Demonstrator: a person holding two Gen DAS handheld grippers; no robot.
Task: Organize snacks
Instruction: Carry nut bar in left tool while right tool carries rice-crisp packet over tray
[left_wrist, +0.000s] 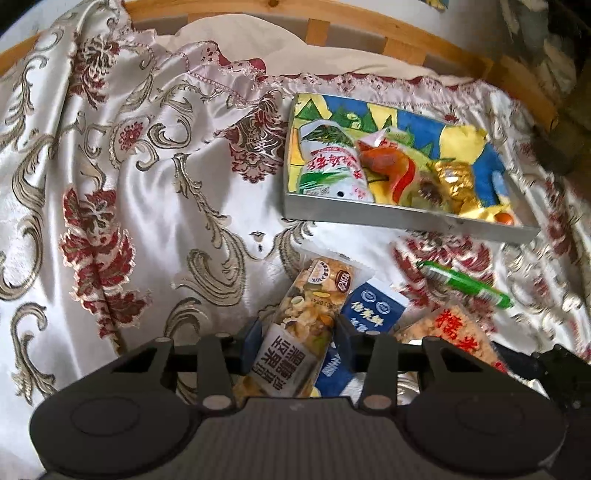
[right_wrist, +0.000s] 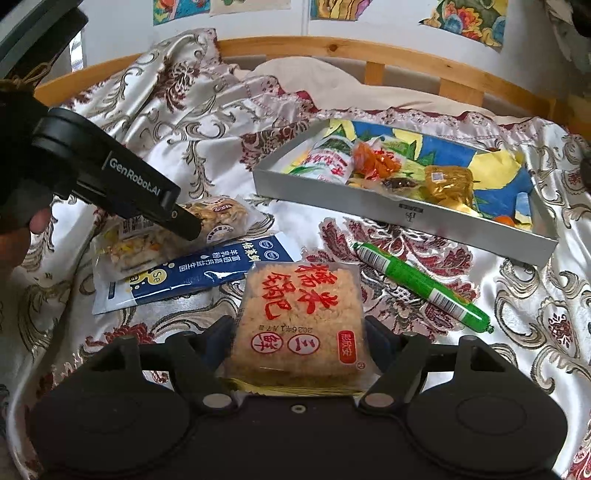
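Both grippers work over a bed spread with glossy white satin cloth (left_wrist: 122, 206) patterned in red flowers and grey scrolls. Left gripper (left_wrist: 295, 332) is clenched on a nut bar packet (left_wrist: 295, 321), its blue pads pressing the wrapper's sides. Right gripper (right_wrist: 301, 332) has its fingers (right_wrist: 380, 336) against both sides of a square rice cracker packet (right_wrist: 299, 321) (red characters on clear wrap), grasping it. Between the two packets lies a dark blue sachet (right_wrist: 207, 271), partly under the nut bar. A green sausage stick (right_wrist: 421, 286) rests on the cloth just beside the rice cracker. Farther back sits a shallow grey tray (right_wrist: 369, 206) with a bright painted lining, holding several wrapped snacks. Behind the bed runs a curved wooden rail (right_wrist: 369, 50), then a white wall with colourful pictures (right_wrist: 465, 18).
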